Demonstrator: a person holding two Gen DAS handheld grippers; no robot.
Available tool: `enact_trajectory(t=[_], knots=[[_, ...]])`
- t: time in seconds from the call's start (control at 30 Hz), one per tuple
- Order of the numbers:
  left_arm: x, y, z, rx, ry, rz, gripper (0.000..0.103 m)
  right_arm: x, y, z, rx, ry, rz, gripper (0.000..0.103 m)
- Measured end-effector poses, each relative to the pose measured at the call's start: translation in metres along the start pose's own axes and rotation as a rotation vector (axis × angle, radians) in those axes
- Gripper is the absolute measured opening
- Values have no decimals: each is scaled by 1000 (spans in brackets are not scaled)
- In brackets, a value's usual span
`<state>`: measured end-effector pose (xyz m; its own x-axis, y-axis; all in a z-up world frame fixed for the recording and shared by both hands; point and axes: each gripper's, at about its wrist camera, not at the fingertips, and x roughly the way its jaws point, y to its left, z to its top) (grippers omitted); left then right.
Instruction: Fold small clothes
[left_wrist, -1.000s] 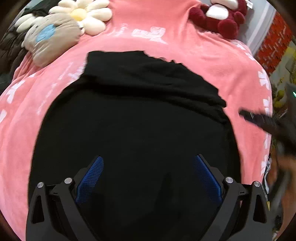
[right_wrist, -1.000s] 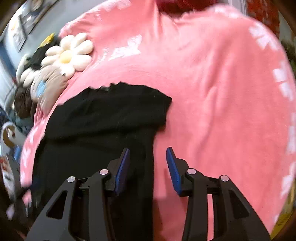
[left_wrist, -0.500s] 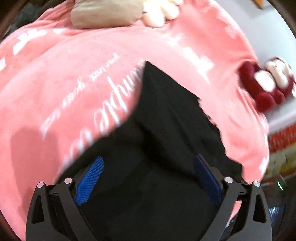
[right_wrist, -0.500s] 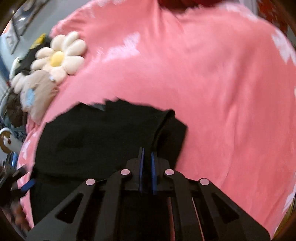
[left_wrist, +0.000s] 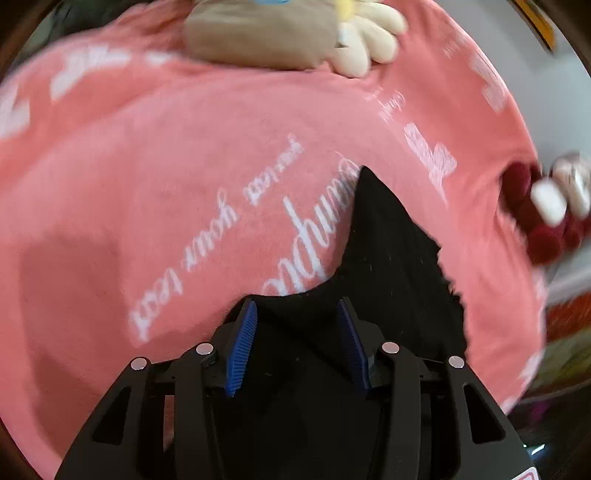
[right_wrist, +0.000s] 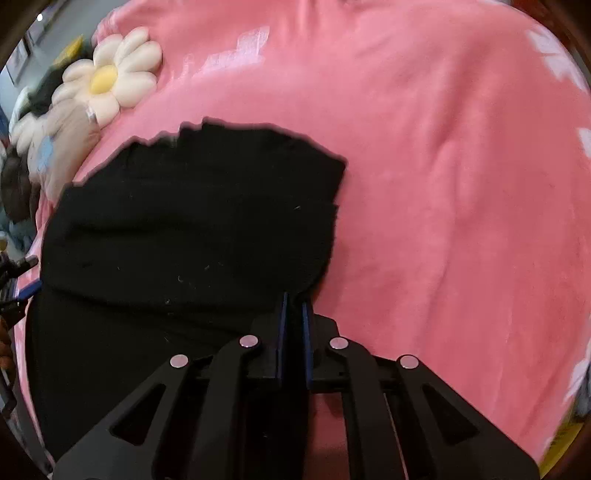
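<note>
Our right gripper (right_wrist: 293, 314) pinches the right edge of a black garment (right_wrist: 192, 229) lying mid-frame on a pink blanket (right_wrist: 443, 184). Our left gripper (left_wrist: 297, 321), jaws just closing, straddles its edge unclamped.

The black cloth (right_wrist: 192, 221) is small, soft and dark all over, with tiny bits of pale fluff on it. It lies on a pink blanket (right_wrist: 443, 184) and has been folded over, so a thick top layer sits across a lower one. Its far edge looks wavy and uneven. One corner sticks out to a sharp point (left_wrist: 369, 184) (like a little hill). The near right edge is bunched and pinched up a bit.
</note>
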<state>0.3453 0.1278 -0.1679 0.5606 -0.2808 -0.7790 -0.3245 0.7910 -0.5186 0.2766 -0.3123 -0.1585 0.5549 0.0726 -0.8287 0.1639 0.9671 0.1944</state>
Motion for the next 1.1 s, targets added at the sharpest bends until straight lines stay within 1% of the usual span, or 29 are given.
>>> enact_trajectory(t=[0.03,0.07,0.1,0.13,0.17,0.2,0.23,0.27,0.3,0.33,0.37,0.43,0.5,0.53,0.57,0.6,0.63,0.67,0.7,0.73,0.77,0.8,0.83,0.93,0.97,1.0,1.03,1.07,1.1], knots=[[-4,-5,-1,30,-19,22,46,-10,0,3,28,-23,27,10],[-6,-8,-1,44,-34,41,52,-16,2,6,28,-42,33,10],[-7,-7,0,47,-42,58,61,-24,6,10,10,-73,18,11],[-8,-6,2,41,-48,69,63,-27,10,13,-15,-86,10,11],[-9,-2,2,37,-47,73,65,-22,13,14,-33,-73,0,12],[-6,0,3,31,-41,89,65,-9,14,13,-64,-24,-34,12],[-6,2,2,32,-38,98,65,8,12,10,-98,37,-87,12],[-7,3,2,38,-36,109,65,16,9,5,-101,56,-107,12],[-9,4,0,49,-36,117,65,12,6,3,-89,43,-110,12],[-14,3,-2,71,-40,121,65,6,6,3,-76,26,-109,12],[-20,2,-6,106,-45,135,65,-12,6,0,-57,-13,-97,12],[-31,-1,-15,172,-46,132,65,-50,11,-16,-48,-76,-52,12],[-48,-3,-32,244,-36,120,73,-75,14,-39,-58,-92,-34,12],[-56,-2,-42,272,-24,110,74,-91,16,-59,-70,-90,-27,12],[-68,3,-56,298,-5,94,79,-100,16,-72,-76,-82,-27,12],[-75,8,-64,307,9,86,83,-110,16,-91,-84,-64,-30,18],[-85,16,-77,315,24,87,84,-119,15,-112,-83,-50,-38,24],[-94,26,-89,331,39,102,85,-126,13,-131,-79,-41,-41,41],[-101,33,-99,351,52,111,85,-134,11,-150,-76,-37,-45,52],[-109,44,-110,371,54,128,85,-142,8,-170,-76,-37,-47,55],[-115,52,-117,385,47,134,85,-146,7,-185,-79,-25,-46,62],[-126,67,-128,394,38,127,87,-148,6,-199,-81,0,-52,64],[-130,77,-133,386,40,134,87,-150,7,-209,-77,14,-54,64],[-135,101,-149,386,69,125,87,-149,0,-234,-40,44,-18,65],[-135,104,-153,396,70,145,87,-146,-1,-237,-28,58,-8,65],[-133,106,-159,410,93,147,87,-142,-2,-240,-13,76,-7,65],[-131,108,-164,419,119,125,87,-136,-4,-244,10,98,4,66],[-128,110,-171,426,132,128,87,-134,-5,-248,19,111,22,65],[-127,110,-175,430,126,131,87,-130,-5,-251,31,118,27,65]])
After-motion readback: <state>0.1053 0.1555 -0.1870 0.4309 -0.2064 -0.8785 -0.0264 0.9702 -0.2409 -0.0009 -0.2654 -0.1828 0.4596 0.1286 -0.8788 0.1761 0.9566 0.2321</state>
